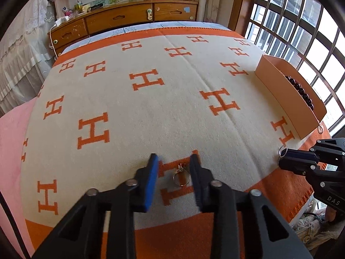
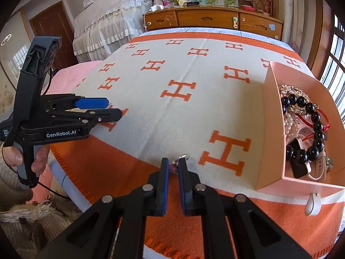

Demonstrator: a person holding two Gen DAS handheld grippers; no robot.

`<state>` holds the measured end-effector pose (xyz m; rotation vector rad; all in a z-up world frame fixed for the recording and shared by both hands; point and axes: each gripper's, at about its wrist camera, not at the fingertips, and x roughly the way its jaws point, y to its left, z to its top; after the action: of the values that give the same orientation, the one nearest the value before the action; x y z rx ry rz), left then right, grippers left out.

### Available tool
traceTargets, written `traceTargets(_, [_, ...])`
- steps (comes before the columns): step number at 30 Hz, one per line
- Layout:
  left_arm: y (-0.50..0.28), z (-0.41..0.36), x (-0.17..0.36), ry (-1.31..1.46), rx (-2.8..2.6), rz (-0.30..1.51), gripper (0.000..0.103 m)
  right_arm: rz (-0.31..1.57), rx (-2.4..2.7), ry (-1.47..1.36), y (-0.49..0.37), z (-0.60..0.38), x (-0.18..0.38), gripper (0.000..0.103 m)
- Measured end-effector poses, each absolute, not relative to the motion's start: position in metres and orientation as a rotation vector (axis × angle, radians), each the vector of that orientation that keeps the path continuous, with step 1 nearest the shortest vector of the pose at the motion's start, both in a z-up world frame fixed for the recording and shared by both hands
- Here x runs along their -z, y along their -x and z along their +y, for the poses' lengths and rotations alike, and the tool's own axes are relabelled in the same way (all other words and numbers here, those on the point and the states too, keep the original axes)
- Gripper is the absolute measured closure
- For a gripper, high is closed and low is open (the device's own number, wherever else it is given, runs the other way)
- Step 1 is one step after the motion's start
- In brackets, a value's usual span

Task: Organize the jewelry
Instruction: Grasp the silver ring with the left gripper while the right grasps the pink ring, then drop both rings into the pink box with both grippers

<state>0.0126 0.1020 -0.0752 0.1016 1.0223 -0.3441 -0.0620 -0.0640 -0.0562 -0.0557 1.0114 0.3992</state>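
Observation:
A silver ring (image 1: 181,176) lies on the cream and orange blanket (image 1: 172,108) between my left gripper's (image 1: 173,164) open jaws, and neither pad presses on it. The right wrist view shows that gripper (image 2: 113,108) low over the blanket at the left. My right gripper (image 2: 173,167) is shut on a small ring (image 2: 184,156) with a pinkish stone, right at the blanket's orange border. Its loop (image 1: 282,150) sticks out of the right gripper's tip (image 1: 285,158). A pink box (image 2: 271,129) at the right holds a black bead bracelet (image 2: 317,129) and other jewelry.
A watch with a pink strap (image 2: 301,166) lies in the box (image 1: 280,90), whose pull loop (image 2: 312,205) hangs over the bed's edge. A hand (image 2: 17,155) grips the left handle. A wooden dresser (image 1: 120,19) stands behind the bed, and windows (image 1: 301,21) are at the right.

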Motion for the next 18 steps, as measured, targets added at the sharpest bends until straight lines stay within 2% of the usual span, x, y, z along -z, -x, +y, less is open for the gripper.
traceTargets(3, [-0.014, 0.106, 0.075, -0.070, 0.354, 1.035, 0.097, 0.997, -0.407, 0.037, 0.063, -0.067, 0.054, 0.095])
traceTargets(10, [-0.013, 0.111, 0.066, 0.013, 0.359, 1.053, 0.098, 0.936, -0.431, -0.011, 0.069, -0.079, 0.040, 0.095])
traceTargets(18, [-0.015, 0.098, 0.015, 0.126, 0.462, 1.022, 0.098, 0.825, -0.438, -0.104, 0.073, -0.109, 0.002, 0.095])
